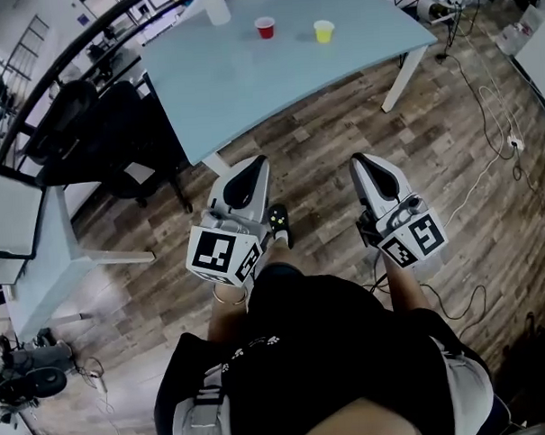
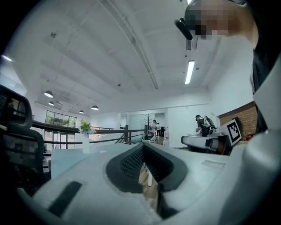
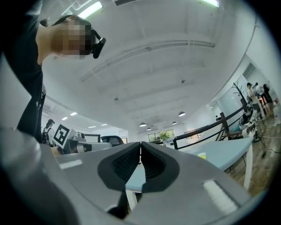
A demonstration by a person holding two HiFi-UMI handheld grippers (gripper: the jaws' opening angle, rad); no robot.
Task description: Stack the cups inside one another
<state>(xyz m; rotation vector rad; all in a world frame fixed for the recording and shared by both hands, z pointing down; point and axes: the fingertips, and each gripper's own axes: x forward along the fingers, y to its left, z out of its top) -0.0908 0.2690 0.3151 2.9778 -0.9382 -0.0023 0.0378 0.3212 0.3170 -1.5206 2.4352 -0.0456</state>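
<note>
A red cup and a yellow cup stand apart on the far side of the light blue table. A whitish cup stands at the table's back edge. My left gripper and right gripper are held side by side over the wooden floor, short of the table's near edge and pointing at it. Both are shut with nothing between the jaws. In the right gripper view the closed jaws meet in front of the table, with the yellow cup small at the right. The left gripper view shows its closed jaws.
Black office chairs stand left of the table, and a second pale desk is at the far left. A white table leg angles down at the right. Cables trail over the floor on the right. A person's shoe is between the grippers.
</note>
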